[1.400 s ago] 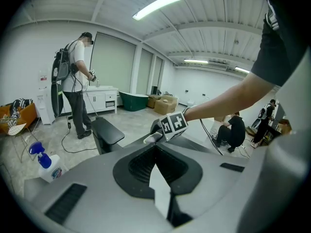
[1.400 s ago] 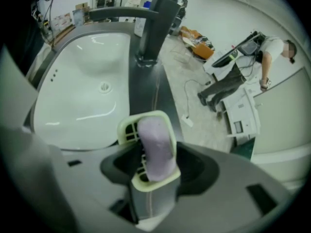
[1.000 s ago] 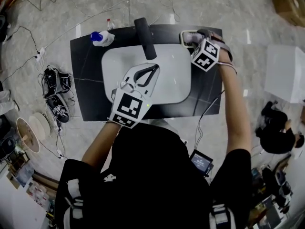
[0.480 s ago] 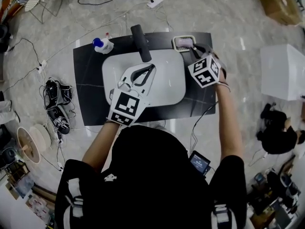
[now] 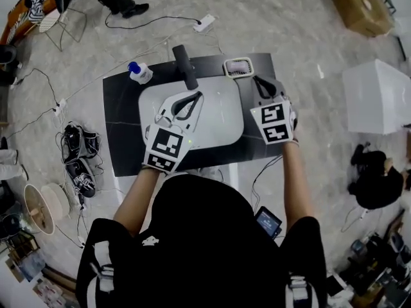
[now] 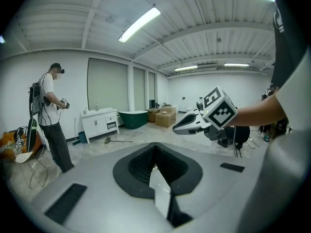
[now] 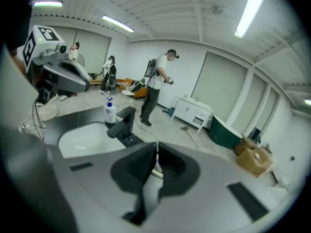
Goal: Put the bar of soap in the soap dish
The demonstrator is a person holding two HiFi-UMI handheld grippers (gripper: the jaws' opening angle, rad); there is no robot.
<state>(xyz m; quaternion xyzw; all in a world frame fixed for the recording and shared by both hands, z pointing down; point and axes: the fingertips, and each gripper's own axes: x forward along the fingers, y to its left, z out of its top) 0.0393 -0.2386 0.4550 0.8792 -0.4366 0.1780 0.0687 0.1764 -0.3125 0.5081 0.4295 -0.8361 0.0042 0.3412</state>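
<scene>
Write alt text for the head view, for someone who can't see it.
From above, a person holds a left hand-held gripper and a right hand-held gripper, both shut and empty, over a dark counter with a white sink. Behind stand a black faucet, a blue-capped bottle and a soap dish holding what looks like soap.

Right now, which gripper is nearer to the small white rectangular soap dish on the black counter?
Right. The right gripper hovers just on the near side of the soap dish; the left gripper is farther off, above the white basin to its left.
</scene>
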